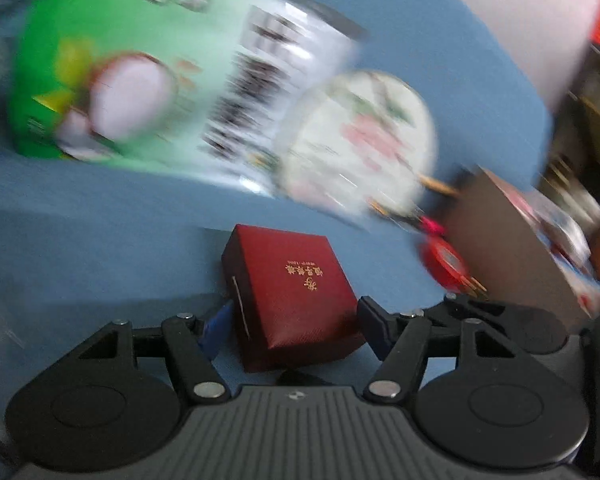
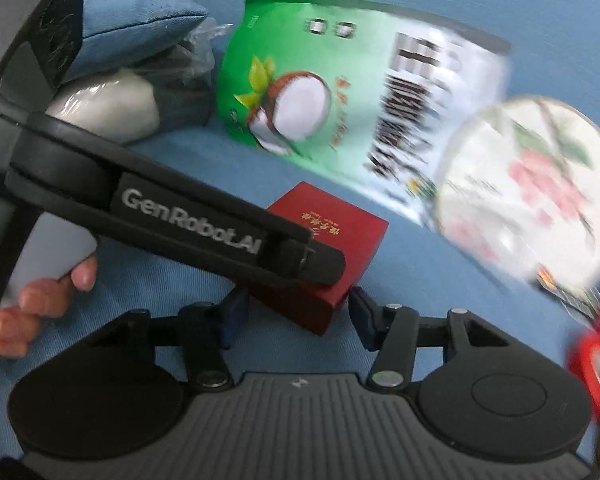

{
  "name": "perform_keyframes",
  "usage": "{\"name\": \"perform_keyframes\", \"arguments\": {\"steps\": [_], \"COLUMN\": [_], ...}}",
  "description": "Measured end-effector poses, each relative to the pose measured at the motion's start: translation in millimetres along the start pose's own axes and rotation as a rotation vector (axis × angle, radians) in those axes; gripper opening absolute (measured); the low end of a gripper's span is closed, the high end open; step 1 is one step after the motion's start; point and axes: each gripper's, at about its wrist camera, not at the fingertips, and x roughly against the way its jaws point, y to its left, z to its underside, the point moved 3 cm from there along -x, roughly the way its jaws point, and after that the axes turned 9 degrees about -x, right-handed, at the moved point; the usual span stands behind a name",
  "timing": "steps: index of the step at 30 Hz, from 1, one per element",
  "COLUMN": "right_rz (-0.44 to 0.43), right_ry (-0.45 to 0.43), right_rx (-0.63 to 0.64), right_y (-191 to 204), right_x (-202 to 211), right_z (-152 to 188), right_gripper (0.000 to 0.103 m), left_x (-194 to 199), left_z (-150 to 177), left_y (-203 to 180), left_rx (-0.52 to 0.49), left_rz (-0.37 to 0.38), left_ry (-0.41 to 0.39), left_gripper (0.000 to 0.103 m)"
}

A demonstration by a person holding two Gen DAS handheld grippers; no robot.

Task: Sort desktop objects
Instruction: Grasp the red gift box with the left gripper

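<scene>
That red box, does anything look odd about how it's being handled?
Yes. Both tools are around the one red box at once: the left tool straddles it, and the right tool brackets its near corner, with the left tool's arm lying across the box.

A dark red box (image 1: 296,292) lies flat on the blue cloth (image 1: 100,232), lid closed, with small gold characters on its top; it is square with a textured skin. Behind it a big green bag (image 2: 300,92) lies flat, showing a halved coconut picture and, on its paler side, dark print that is too blurred to read. Beside the bag, overlapping its pale end, rests a round white fan (image 2: 532,184) with pink flowers and green leaves, also blurred. A red round charm (image 1: 446,262) with a pink cord lies just by the fan's handle end, near a brown board (image 1: 512,248).
</scene>
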Motion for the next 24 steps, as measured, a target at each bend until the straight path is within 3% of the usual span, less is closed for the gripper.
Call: {"name": "perform_keyframes", "arguments": {"steps": [8, 10, 12, 14, 20, 24], "right_rz": [0.125, 0.139, 0.147, 0.16, 0.169, 0.172], "right_ry": [0.006, 0.001, -0.003, -0.014, -0.055, -0.059], "right_rx": [-0.186, -0.253, -0.304, -0.301, -0.23, -0.219], "right_y": [-52.3, -63.7, -70.4, -68.2, -54.2, -54.5], "right_x": [104.8, 117.5, 120.2, 115.4, 101.7, 105.4], "right_z": [88.7, 102.3, 108.7, 107.8, 100.5, 100.3], "right_gripper": [0.056, 0.057, 0.066, 0.073, 0.078, 0.078], "left_x": [-14.5, -12.0, -10.0, -10.6, -18.3, -23.8], "left_z": [47.7, 55.4, 57.6, 56.1, 43.0, 39.1], "left_y": [-107.0, -119.2, -121.4, -115.9, -96.1, -98.6], "left_rx": [-0.21, -0.262, -0.283, -0.244, -0.028, -0.011], "left_rz": [0.26, 0.277, 0.284, 0.281, 0.291, 0.273], "left_ry": [0.126, 0.107, 0.09, 0.077, 0.078, 0.069], "left_gripper": [0.067, 0.067, 0.074, 0.085, 0.086, 0.086]}}
